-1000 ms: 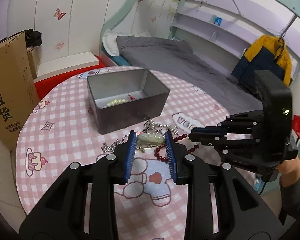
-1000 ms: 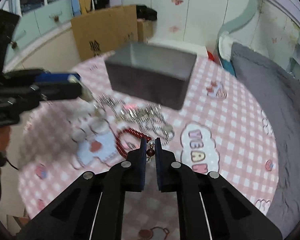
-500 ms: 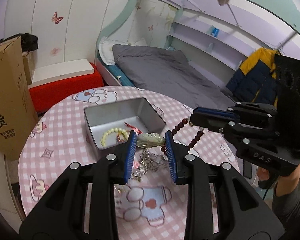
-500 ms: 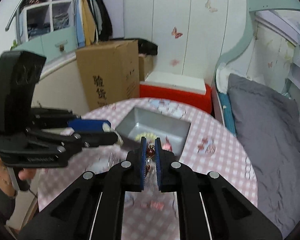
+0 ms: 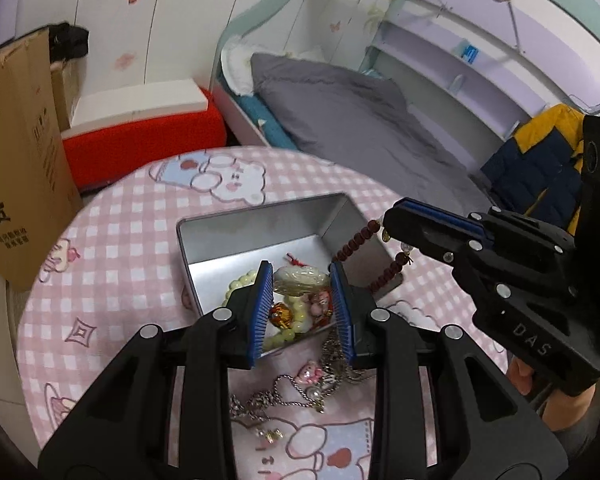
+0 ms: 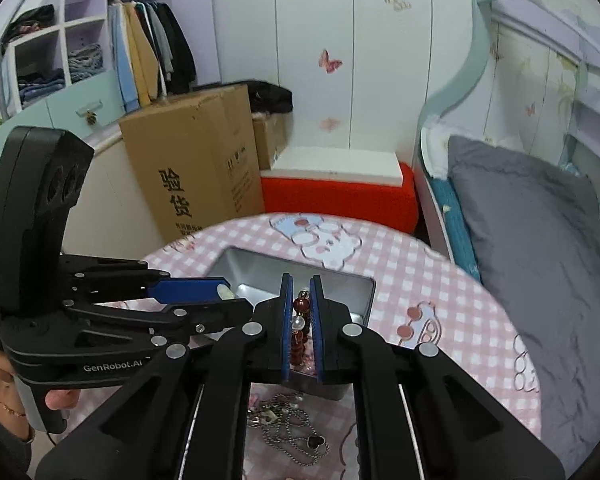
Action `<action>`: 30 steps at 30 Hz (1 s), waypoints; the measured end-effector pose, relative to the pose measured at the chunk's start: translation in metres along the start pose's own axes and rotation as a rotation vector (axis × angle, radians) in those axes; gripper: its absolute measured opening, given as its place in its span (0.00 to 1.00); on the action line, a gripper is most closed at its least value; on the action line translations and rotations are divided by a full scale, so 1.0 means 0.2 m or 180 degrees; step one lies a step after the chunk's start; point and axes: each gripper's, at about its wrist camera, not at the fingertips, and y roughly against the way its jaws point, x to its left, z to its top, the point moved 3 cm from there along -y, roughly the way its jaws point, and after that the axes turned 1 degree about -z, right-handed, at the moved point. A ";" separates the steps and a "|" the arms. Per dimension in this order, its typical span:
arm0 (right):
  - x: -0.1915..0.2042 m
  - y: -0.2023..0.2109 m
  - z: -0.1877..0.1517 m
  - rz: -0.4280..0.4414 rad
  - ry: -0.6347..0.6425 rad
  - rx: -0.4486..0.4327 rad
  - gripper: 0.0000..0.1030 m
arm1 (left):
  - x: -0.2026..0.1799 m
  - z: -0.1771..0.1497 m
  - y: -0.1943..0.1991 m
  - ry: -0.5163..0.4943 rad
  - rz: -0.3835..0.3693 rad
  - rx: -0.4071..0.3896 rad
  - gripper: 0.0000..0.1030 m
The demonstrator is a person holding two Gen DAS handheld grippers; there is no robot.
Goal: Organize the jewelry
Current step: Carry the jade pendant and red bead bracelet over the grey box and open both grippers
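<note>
Jewelry, split three ways: some in the tin (image 5: 256, 232), some pinched in the grippers, some loose on the table (image 5: 132, 240). Left gripper (image 5: 302, 276) clamped on a pale pendant (image 5: 300, 282), held above the tin's near end. Right gripper (image 6: 300, 308) pressed nearly together on a strand of dark red beads (image 6: 300, 306) with one white pearl among them — seen from the left wrist as a loop (image 5: 354, 244) draped from the blue pads (image 5: 440, 216) across the tin's right wall. Inside the tin: a cream bead bracelet (image 5: 240, 284), an amber bead (image 5: 281, 314), pinkish bits and a red knot (image 5: 296, 260). Silver chains (image 5: 292, 396) heaped on the pink checked cloth just in front of the tin, with a small pink charm (image 5: 307, 375) — from the right wrist, a dark heart pendant (image 6: 315, 442) also lay on one chain. Tin open, upright, near the table's middle. A hand (image 6: 58, 400) wrapped round the left gripper's handle. Beyond the table: cardboard box (image 6: 192, 168), red bench (image 6: 336, 196), grey bedding (image 5: 352, 120).
</note>
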 end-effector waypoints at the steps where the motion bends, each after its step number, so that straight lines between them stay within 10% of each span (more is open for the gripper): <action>1: -0.01 -0.02 -0.02 0.0020 -0.0038 0.0031 0.07 | 0.01 -0.01 -0.01 0.0004 0.0017 0.0018 0.28; 14: -0.11 -0.09 -0.13 0.0146 -0.0299 0.0225 0.08 | -0.02 -0.06 -0.12 -0.0085 0.0102 0.0191 0.29; 17: -0.13 -0.07 -0.14 0.0155 -0.0355 0.0219 0.08 | -0.03 -0.06 -0.11 -0.0081 0.0101 0.0179 0.45; 30: -0.12 0.17 -0.15 0.0198 -0.0398 0.0041 0.13 | -0.13 -0.13 0.21 -0.0295 0.0250 -0.0176 0.51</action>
